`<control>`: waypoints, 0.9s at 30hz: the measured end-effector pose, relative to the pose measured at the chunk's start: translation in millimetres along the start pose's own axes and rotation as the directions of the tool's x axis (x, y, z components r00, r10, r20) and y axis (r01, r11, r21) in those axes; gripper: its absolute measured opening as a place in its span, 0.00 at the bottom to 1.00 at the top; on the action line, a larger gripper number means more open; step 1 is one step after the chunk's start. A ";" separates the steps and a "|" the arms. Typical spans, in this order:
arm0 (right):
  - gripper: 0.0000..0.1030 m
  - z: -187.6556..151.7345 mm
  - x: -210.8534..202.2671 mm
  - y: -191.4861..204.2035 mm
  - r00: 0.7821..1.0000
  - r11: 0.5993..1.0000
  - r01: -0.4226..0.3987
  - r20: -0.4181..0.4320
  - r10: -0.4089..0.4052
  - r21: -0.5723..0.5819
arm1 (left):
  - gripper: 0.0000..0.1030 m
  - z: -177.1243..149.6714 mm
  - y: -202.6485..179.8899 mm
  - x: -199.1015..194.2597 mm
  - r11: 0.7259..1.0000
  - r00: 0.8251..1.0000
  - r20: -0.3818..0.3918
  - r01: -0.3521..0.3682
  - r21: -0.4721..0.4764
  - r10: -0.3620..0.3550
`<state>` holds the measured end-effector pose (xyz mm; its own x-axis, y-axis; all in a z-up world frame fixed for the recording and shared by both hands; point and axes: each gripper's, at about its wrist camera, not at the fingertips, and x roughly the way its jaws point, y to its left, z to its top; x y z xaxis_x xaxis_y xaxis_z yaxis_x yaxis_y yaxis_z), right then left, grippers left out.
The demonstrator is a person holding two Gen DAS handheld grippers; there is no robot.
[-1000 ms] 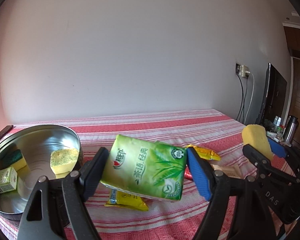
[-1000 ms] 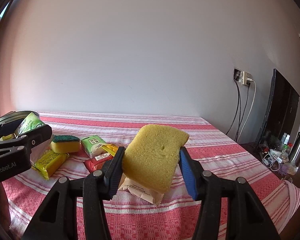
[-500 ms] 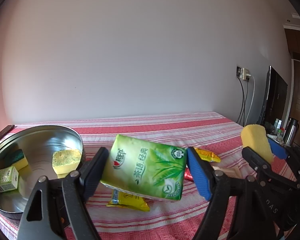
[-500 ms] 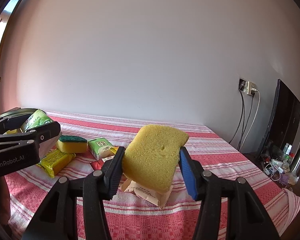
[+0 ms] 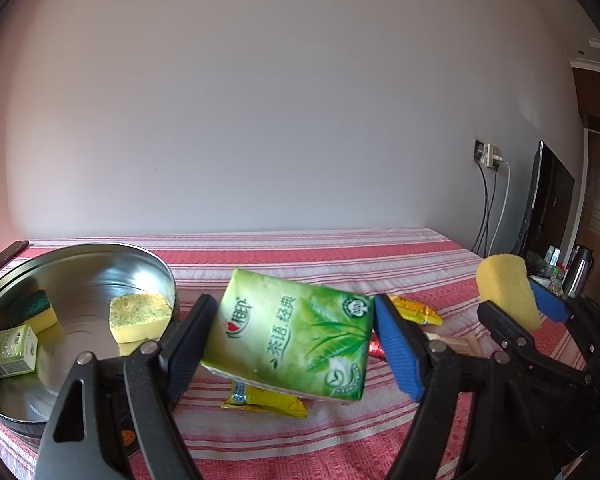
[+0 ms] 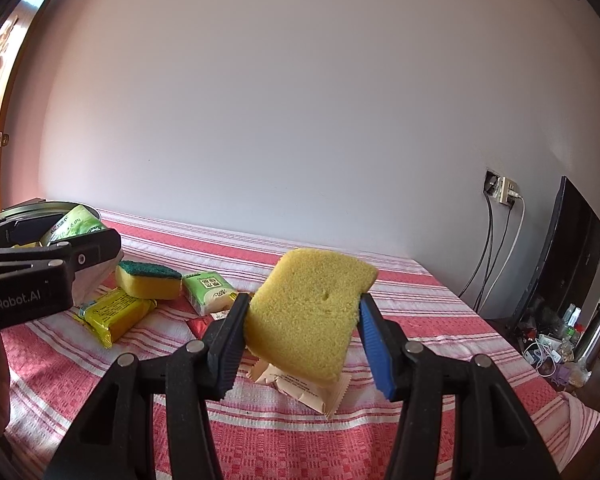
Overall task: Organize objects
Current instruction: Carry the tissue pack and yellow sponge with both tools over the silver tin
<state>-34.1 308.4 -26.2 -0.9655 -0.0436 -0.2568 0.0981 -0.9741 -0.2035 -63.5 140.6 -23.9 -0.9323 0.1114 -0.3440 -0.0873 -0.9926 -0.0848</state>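
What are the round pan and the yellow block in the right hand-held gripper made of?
Pan: looks like bare metal, probably steel or tin; shiny grey wall with mirror-like reflections and ring marks on the floor.
Yellow block: soft foam sponge; matte, porous surface with a visible pit, pinched between the pads.

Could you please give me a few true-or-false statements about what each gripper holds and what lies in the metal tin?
1. The left gripper grips a green packet. True.
2. The right gripper is empty. False: it is shut on a yellow sponge.
3. The tin holds nothing. False: two sponges and a small green box lie inside.
4. A green-topped sponge lies on the striped cloth. True.
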 end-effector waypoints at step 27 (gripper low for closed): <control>0.54 49.1 -8.5 27.0 0.981 0.984 -0.177 0.075 0.176 0.003 | 0.77 17.9 62.3 -41.6 0.997 0.999 0.029 -0.043 -0.061 0.044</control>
<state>-35.1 271.6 16.9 -0.9484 -0.2311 -0.2171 0.2667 -0.9517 -0.1519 -36.5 73.3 1.9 -0.9451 0.0658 -0.3201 -0.0260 -0.9916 -0.1270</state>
